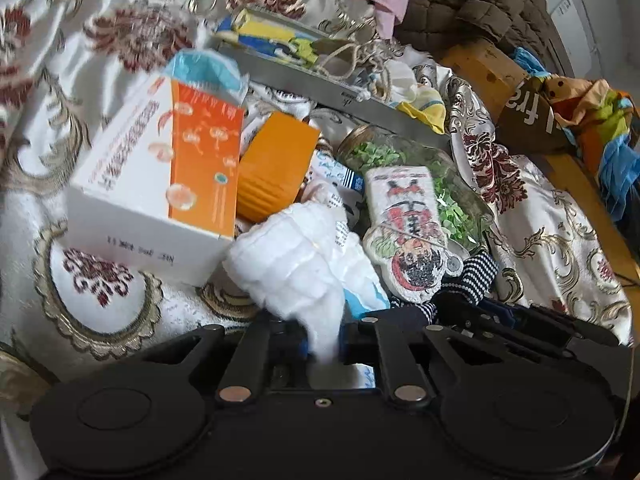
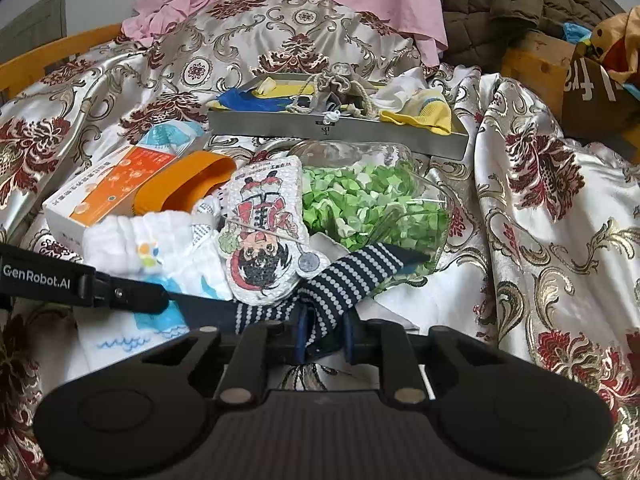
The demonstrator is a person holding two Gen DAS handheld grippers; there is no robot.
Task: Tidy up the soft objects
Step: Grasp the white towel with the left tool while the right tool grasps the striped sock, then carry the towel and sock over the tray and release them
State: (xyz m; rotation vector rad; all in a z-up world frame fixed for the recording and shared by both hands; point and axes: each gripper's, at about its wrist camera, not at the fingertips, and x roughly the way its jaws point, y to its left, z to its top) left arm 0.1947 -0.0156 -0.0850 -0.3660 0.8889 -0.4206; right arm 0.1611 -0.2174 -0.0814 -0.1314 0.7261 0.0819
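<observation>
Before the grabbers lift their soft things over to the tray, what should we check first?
1. Left gripper pinching the white cloth: ok.
2. Right gripper pinching the striped sock: ok.
3. Sock free to lift: not ok, the cartoon towel lies on it.
4. Glass jar of green bits safe from a tug: cannot tell, the sock touches it.
5. Room in the grey tray: cannot tell, soft things already fill much of it.

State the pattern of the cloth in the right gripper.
Navy with rows of white dots, on the striped cloth; clearest in right wrist view.
</observation>
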